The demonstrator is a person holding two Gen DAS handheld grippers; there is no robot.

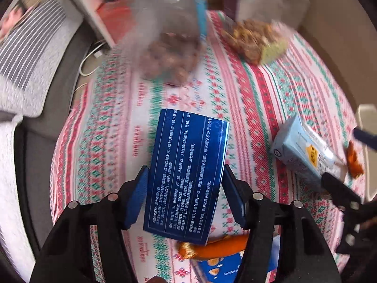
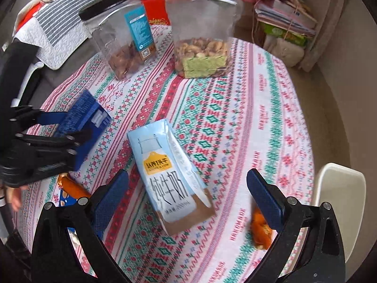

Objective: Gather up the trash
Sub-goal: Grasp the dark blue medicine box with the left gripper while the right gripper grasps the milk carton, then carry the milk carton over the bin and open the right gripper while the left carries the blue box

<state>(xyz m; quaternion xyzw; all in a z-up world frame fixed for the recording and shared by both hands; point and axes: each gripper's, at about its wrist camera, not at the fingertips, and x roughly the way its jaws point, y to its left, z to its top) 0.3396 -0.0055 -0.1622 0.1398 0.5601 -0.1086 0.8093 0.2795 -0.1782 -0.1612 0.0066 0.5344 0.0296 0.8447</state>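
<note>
L gripper clamped on blue box, pads on both long sides, box near table's left edge. R gripper jaws wide apart, milk carton lying between them mid-table, untouched. Orange peel beside R finger.

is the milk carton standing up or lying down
Lying down: the milk carton rests flat on the tablecloth, printed front facing up.

Motion blur is smearing the two clear jars at the counter's far side; the blue box is hiding part of the orange sausage.
</note>
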